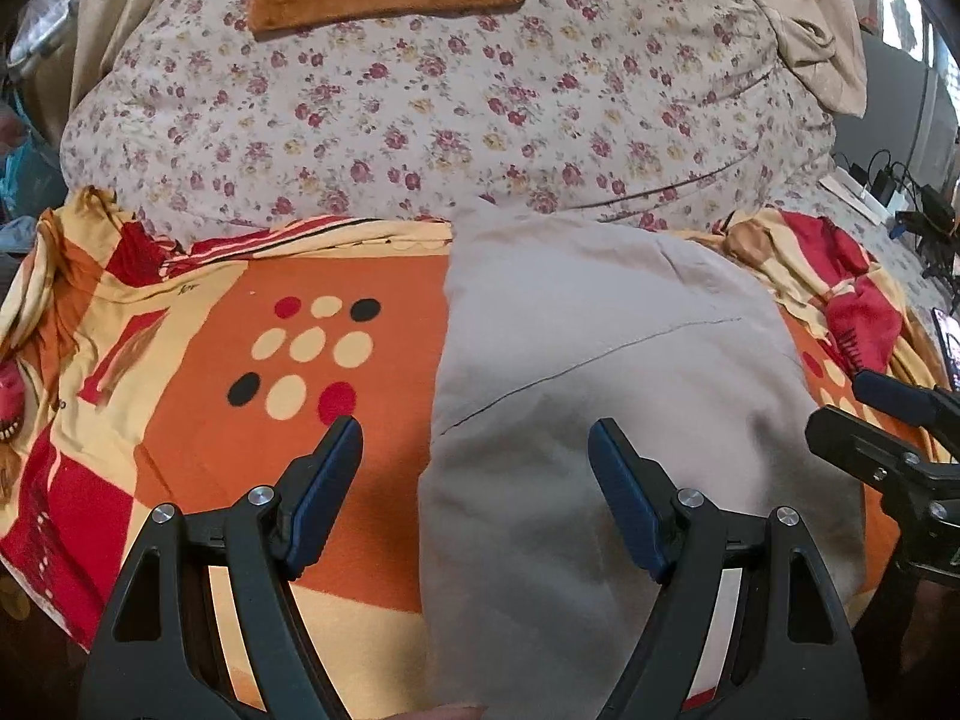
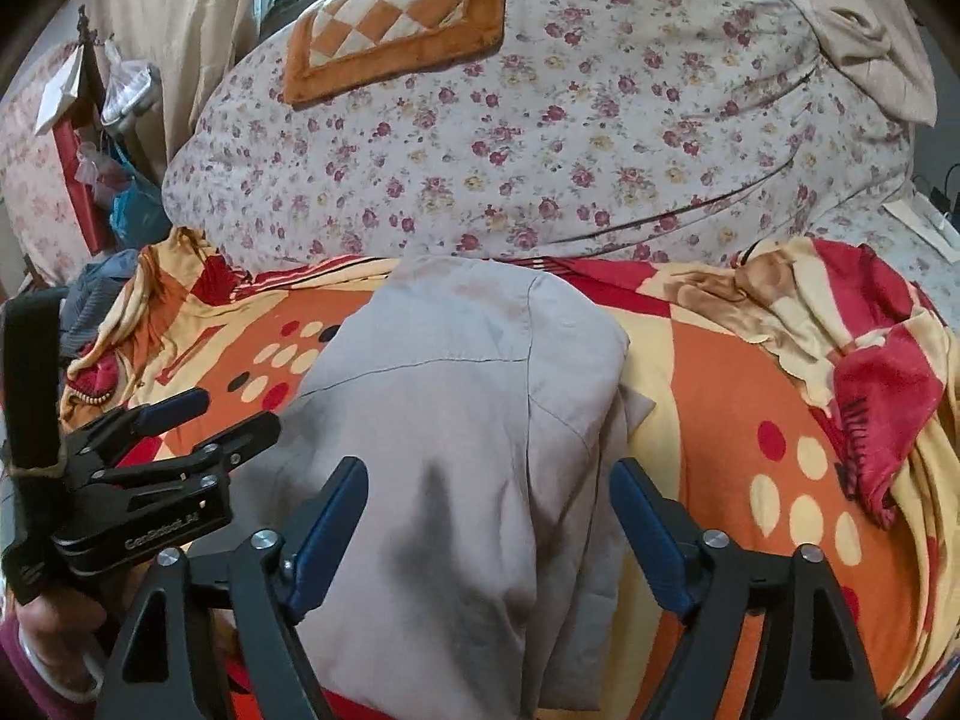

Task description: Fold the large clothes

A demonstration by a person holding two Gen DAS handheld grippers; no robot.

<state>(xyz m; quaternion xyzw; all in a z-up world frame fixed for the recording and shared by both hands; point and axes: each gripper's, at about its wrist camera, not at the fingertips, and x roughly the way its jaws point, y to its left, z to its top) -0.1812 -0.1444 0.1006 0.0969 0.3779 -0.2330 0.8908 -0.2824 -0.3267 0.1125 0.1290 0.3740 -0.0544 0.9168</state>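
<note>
Garment, a large beige one, is laid folded lengthwise on the blanket, which is patterned in orange, yellow and red with dots. In the left wrist view the garment is seen from the centre toward 5 o'clock, and its straight left edge runs down from about 12 o'clock of the picture's middle to the bottom. A thin dark seam line is seen across the cloth.

The left gripper is held wide, with nothing between its blue pads. One pad is above the orange blanket at 7 o'clock, the other above the beige cloth at 5 o'clock. Whether the cloth is touched cannot be told.

The right gripper is also spread wide and nothing is clamped. Both pads are seen over the garment, near its lower part; the cloth is lying loose between them, with a dark shadow on it. In this view the left gripper is seen at 8 o'clock, carried by a hand with a purple sleeve.

Behind the blanket, at 12 o'clock, a flowered quilt is piled, and a brown checked cushion is lying on it.
</note>
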